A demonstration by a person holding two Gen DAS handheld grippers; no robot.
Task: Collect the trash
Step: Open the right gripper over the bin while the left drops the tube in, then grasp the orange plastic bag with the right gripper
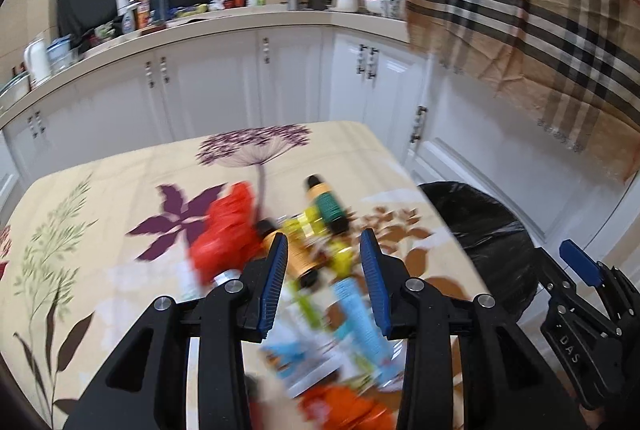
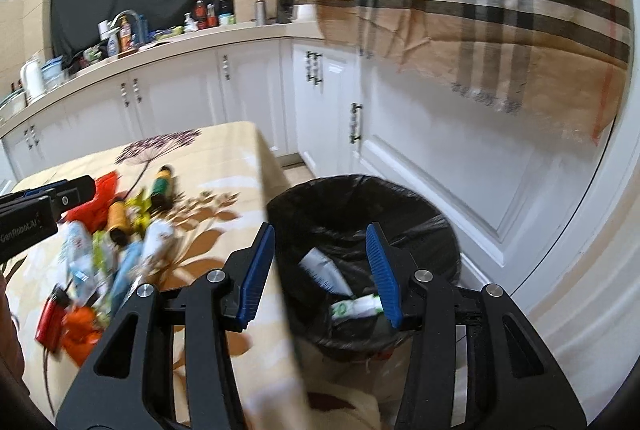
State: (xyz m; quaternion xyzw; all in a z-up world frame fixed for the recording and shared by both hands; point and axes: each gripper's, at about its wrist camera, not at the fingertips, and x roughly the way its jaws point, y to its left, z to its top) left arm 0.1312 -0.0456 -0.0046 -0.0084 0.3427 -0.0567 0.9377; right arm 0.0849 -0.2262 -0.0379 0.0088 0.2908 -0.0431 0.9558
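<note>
A pile of trash lies on the floral tablecloth (image 1: 100, 197): a red plastic bag (image 1: 224, 230), an orange bottle (image 1: 298, 254), a green bottle (image 1: 328, 205), yellow wrappers (image 1: 304, 228), a light blue tube (image 1: 360, 318) and an orange wrapper (image 1: 340, 406). My left gripper (image 1: 324, 274) is open and empty just above the pile. My right gripper (image 2: 322, 270) is open and empty above the black-lined trash bin (image 2: 420, 213), which holds a white tube (image 2: 324, 270) and a green-white packet (image 2: 356, 306). The pile (image 2: 116, 250) and the left gripper (image 2: 56, 197) also show in the right wrist view.
The bin (image 1: 480, 230) stands on the floor by the table's right edge. White cabinets (image 1: 240, 77) and a cluttered counter (image 1: 200, 9) run behind. A plaid cloth (image 1: 520, 9) hangs at the right. The right gripper (image 1: 580, 266) shows in the left view.
</note>
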